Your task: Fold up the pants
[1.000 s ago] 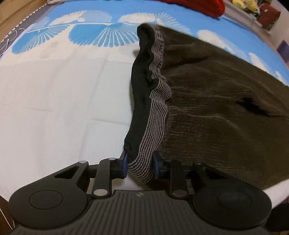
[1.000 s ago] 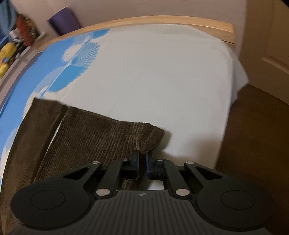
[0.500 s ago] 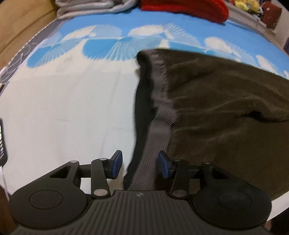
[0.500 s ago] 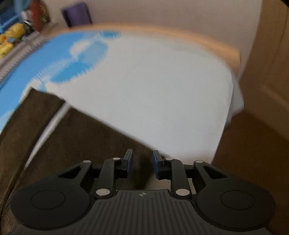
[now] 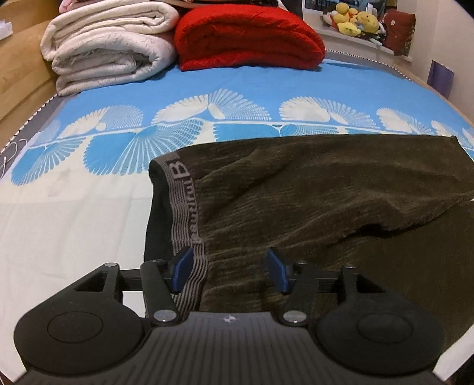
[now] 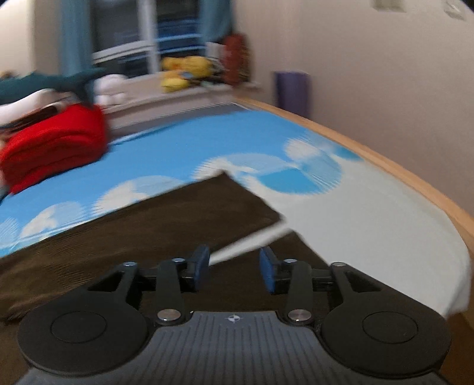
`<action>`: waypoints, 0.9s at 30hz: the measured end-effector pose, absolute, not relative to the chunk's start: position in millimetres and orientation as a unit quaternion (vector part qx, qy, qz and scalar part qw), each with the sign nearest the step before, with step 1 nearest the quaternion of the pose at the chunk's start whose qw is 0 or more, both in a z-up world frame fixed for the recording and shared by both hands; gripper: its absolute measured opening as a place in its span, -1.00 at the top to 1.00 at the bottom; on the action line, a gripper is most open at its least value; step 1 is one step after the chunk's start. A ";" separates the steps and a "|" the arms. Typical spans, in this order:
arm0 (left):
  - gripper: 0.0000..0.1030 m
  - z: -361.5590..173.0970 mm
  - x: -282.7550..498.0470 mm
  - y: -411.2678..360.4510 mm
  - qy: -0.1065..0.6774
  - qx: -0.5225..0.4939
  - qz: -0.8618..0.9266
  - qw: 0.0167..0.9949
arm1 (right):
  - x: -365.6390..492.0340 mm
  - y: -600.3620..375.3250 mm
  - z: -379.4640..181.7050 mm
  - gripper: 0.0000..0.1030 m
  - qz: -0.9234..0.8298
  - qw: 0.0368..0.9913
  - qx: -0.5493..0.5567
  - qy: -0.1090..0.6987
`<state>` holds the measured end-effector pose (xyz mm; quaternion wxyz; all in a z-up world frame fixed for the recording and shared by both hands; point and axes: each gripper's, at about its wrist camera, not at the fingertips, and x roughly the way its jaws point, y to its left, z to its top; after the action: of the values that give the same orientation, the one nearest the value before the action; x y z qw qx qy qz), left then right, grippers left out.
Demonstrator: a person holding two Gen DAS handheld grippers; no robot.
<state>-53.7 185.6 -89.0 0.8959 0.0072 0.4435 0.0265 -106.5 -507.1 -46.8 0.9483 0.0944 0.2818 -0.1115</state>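
Observation:
Dark olive corduroy pants [image 5: 296, 189] lie flat on the bed, their grey striped waistband [image 5: 185, 213] on the left in the left wrist view. My left gripper [image 5: 228, 271] hovers above the waistband's near end; its jaws are opening and the blue pads press on nothing. The right wrist view is blurred. It shows the two leg ends [image 6: 213, 210] lying side by side with a strip of white sheet between them. My right gripper [image 6: 234, 269] is above them, its jaws opening with nothing held.
The bed sheet [image 5: 74, 213] is white near me and blue with white fan patterns further off. A folded white blanket [image 5: 109, 44] and a folded red blanket [image 5: 248, 35] sit at the far end. Plush toys [image 5: 355, 20] line a shelf. The wooden bed edge [image 6: 414, 180] curves on the right.
Both grippers let go of the pants: the left released the waistband, the right released the leg end. Both drew back and tilted up, so the far end of the bed came into view.

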 end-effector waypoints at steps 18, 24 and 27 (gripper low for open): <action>0.23 -80.4 -27.1 173.3 0.423 -0.018 0.024 0.906 | -67.7 -384.3 16.0 0.09 0.009 0.972 0.086 0.219; 0.52 -72.0 -4.3 180.5 0.397 -0.038 0.011 0.917 | -40.9 -371.3 1.5 0.34 0.011 0.959 0.087 0.269; 0.51 -73.4 26.8 190.0 0.391 -0.055 0.024 0.918 | -32.5 -365.0 -3.3 0.48 0.024 0.956 0.070 0.285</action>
<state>26.8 190.0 -73.4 0.9182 -0.0553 0.3915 0.0245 -32.5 -365.0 -3.3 0.9555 0.0698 0.2855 0.0236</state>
